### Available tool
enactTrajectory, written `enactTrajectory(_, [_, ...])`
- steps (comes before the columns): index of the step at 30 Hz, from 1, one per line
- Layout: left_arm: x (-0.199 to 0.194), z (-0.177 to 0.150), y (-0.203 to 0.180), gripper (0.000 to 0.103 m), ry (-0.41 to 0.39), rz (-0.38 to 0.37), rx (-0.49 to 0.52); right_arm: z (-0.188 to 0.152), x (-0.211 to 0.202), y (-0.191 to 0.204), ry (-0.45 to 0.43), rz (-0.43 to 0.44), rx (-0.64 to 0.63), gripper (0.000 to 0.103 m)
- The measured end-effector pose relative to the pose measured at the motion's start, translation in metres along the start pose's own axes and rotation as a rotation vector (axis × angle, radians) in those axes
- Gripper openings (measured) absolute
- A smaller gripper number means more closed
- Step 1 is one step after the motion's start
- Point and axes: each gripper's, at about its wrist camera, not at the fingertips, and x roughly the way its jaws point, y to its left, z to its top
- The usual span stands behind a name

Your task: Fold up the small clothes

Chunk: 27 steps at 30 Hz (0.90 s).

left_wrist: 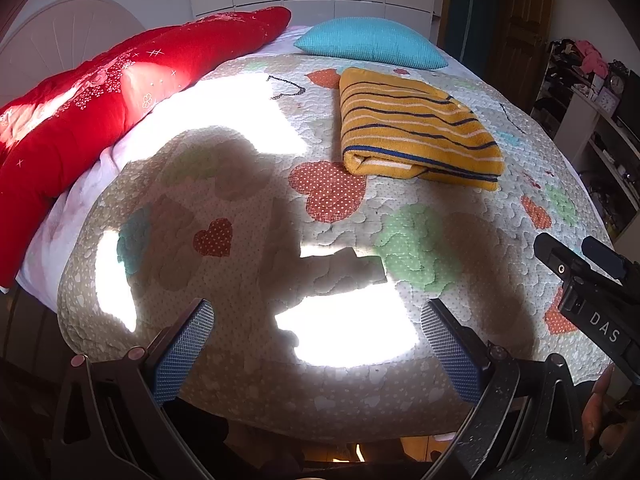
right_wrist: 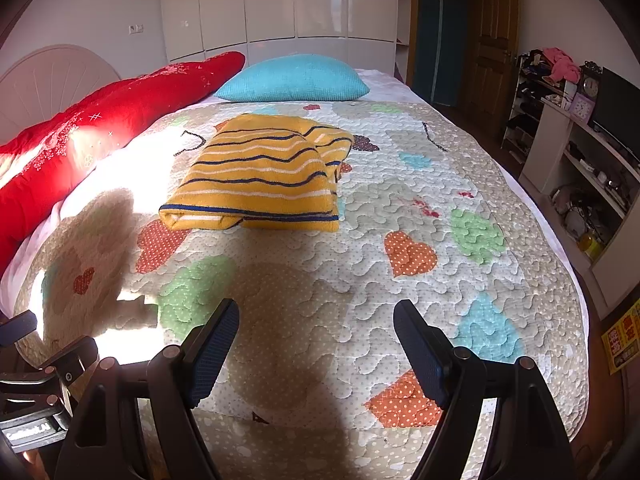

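A yellow garment with navy and white stripes lies folded into a flat rectangle on the quilted bedspread, past both grippers. It also shows in the right wrist view. My left gripper is open and empty, held near the bed's near edge, well short of the garment. My right gripper is open and empty, also over the near part of the bedspread. The right gripper's body shows at the right edge of the left wrist view.
A long red cushion lies along the bed's left side and a turquoise pillow at its far end. White shelves with clutter and clocks stand right of the bed. White wardrobe doors lie behind.
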Motion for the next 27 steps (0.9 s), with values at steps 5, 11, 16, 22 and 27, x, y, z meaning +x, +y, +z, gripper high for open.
enactTrajectory(5, [0.002, -0.001, -0.001, 0.103, 0.01, -0.006, 0.001, -0.002, 0.002, -0.002, 0.006, 0.0, 0.005, 0.084])
enactTrajectory(11, [0.007, -0.003, -0.001, 0.103, 0.024, -0.008, 0.003, -0.005, 0.004, -0.002, 0.014, 0.003, 0.003, 0.084])
enactTrajectory(16, [0.007, -0.003, -0.001, 0.103, 0.027, -0.01, 0.002, -0.005, 0.004, -0.003, 0.013, 0.004, 0.003, 0.084])
enactTrajectory(22, [0.011, -0.005, -0.001, 0.103, 0.044, -0.021, 0.001, -0.006, 0.006, -0.004, 0.019, 0.004, 0.009, 0.084])
enactTrajectory(27, [0.013, -0.006, -0.003, 0.103, 0.051, -0.027, 0.008, -0.007, 0.007, -0.004, 0.021, 0.006, 0.008, 0.084])
